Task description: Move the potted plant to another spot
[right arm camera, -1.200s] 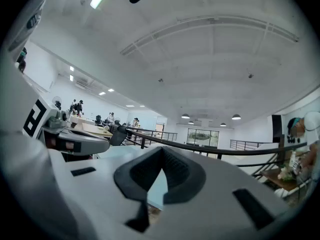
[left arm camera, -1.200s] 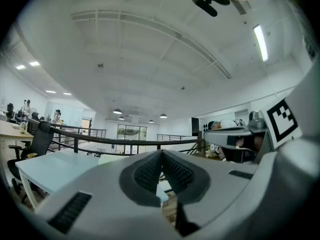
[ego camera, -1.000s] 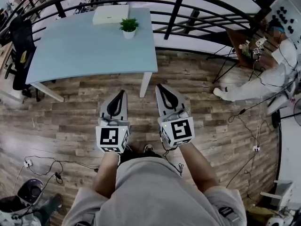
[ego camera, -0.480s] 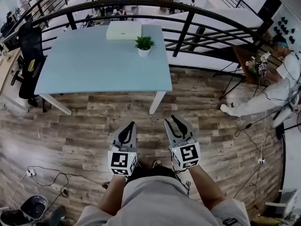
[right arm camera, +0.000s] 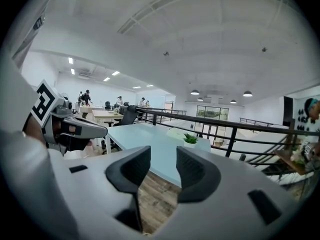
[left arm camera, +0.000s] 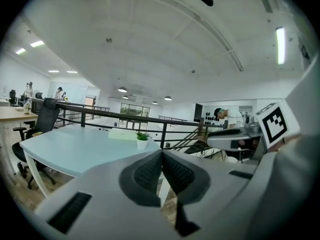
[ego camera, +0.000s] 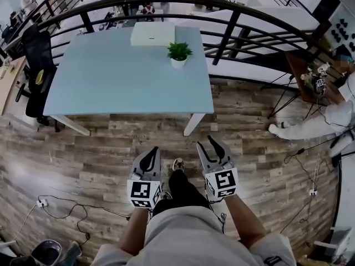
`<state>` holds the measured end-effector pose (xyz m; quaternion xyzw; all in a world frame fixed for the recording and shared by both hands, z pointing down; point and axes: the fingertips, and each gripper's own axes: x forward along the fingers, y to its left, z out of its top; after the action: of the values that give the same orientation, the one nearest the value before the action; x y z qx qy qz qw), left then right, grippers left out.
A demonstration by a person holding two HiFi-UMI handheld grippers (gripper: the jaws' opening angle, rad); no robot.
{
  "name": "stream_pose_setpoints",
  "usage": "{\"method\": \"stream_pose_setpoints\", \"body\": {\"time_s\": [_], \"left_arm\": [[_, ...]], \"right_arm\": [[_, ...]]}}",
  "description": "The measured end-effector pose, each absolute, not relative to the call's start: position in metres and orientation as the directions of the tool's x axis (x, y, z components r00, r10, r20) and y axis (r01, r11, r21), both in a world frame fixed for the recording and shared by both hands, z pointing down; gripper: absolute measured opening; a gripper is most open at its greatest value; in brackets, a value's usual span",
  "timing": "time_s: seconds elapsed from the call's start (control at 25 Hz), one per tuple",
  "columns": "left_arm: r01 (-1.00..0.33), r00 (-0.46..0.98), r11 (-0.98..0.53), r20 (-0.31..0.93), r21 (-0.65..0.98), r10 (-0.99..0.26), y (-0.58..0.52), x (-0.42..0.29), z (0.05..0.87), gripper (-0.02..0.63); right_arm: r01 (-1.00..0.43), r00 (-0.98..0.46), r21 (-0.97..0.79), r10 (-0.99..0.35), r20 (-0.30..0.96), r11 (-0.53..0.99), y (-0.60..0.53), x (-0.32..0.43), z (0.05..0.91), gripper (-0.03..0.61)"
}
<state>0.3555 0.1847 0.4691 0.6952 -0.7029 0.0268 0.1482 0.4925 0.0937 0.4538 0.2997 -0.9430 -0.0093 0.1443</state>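
Note:
The potted plant (ego camera: 178, 54), small and green in a white pot, stands at the far right of the light blue table (ego camera: 122, 76). It shows small in the left gripper view (left arm camera: 142, 140) and in the right gripper view (right arm camera: 190, 140). Both grippers hang over the wooden floor, well short of the table's near edge. My left gripper (ego camera: 151, 151) (left arm camera: 161, 156) is shut, pads together, holding nothing. My right gripper (ego camera: 209, 143) (right arm camera: 163, 156) has its jaws opening, with a gap and nothing between them.
A flat white box (ego camera: 152, 35) lies on the table behind the plant. A black railing (ego camera: 233, 26) curves round the table's far side. A black office chair (ego camera: 34, 60) stands at the left. At the right a person in white (ego camera: 333, 115) crouches near a tripod, and cables (ego camera: 61, 204) cross the floor.
Both grippers have dropped lower and drawn in toward my body. The table and plant sit further right and nearer in the head view. The right jaws have parted from shut.

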Motion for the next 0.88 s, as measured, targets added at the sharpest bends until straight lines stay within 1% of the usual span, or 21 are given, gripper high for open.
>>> {"method": "stream_pose_setpoints", "body": {"time_s": [0.24,0.36,0.56,0.88], "left_arm": [[-0.993,-0.007,0.037,0.252,0.116,-0.968,0.105,0.317,0.458,0.012],[-0.994,-0.005,0.034,0.264,0.104,-0.965,0.07,0.308,0.451,0.012],[-0.992,-0.022,0.058,0.305,0.11,-0.952,0.022,0.295,0.462,0.012],[-0.993,-0.011,0.052,0.347,0.111,-0.938,-0.026,0.282,0.475,0.012]], "right_arm": [[-0.521,-0.816,0.071,-0.52,0.251,0.851,0.015,0.452,0.461,0.173],[-0.505,-0.828,0.061,-0.503,0.245,0.861,-0.019,0.443,0.461,0.181],[-0.494,-0.838,0.029,-0.485,0.249,0.869,-0.07,0.432,0.47,0.197],[-0.484,-0.845,-0.002,-0.467,0.262,0.875,-0.112,0.414,0.482,0.213]]}}
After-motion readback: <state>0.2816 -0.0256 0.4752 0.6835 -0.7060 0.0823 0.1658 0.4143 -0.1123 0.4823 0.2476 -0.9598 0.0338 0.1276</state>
